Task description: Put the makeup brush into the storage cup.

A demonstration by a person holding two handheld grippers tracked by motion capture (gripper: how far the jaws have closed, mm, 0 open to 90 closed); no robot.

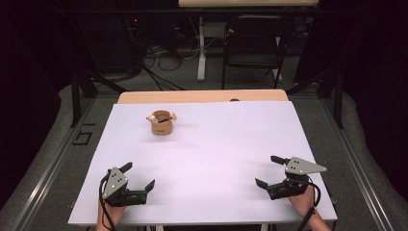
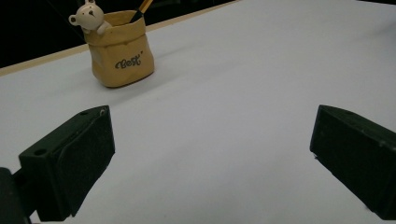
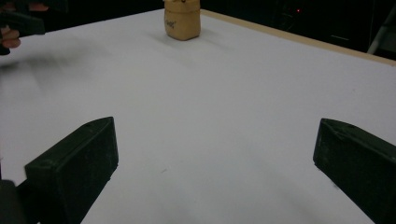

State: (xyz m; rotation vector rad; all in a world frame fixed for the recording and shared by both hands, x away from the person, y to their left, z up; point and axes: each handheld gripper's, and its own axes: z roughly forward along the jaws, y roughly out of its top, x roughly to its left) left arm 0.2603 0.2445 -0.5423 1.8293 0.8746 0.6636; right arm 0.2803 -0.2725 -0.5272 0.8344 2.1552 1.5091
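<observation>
A small tan sack-shaped pot point(image 1: 161, 124) stands upright on the white table sheet point(image 1: 216, 144), toward the far left. A little bear figure point(image 2: 88, 16) hangs on its rim and a dark-tipped stick pokes out of it; "Best" is written on its side point(image 2: 127, 63). My left gripper point(image 1: 139, 177) rests near the front left edge, open, with nothing between its jaws. My right gripper point(image 1: 268, 171) sits near the front right edge, also open and holding nothing. In the right gripper view the pot point(image 3: 182, 19) is far off at the top.
The wooden table edge point(image 1: 202, 96) shows beyond the white sheet. Behind the table stand a black folding chair point(image 1: 252, 43), a table leg and loose cables on the floor. Dark frame bars flank both sides.
</observation>
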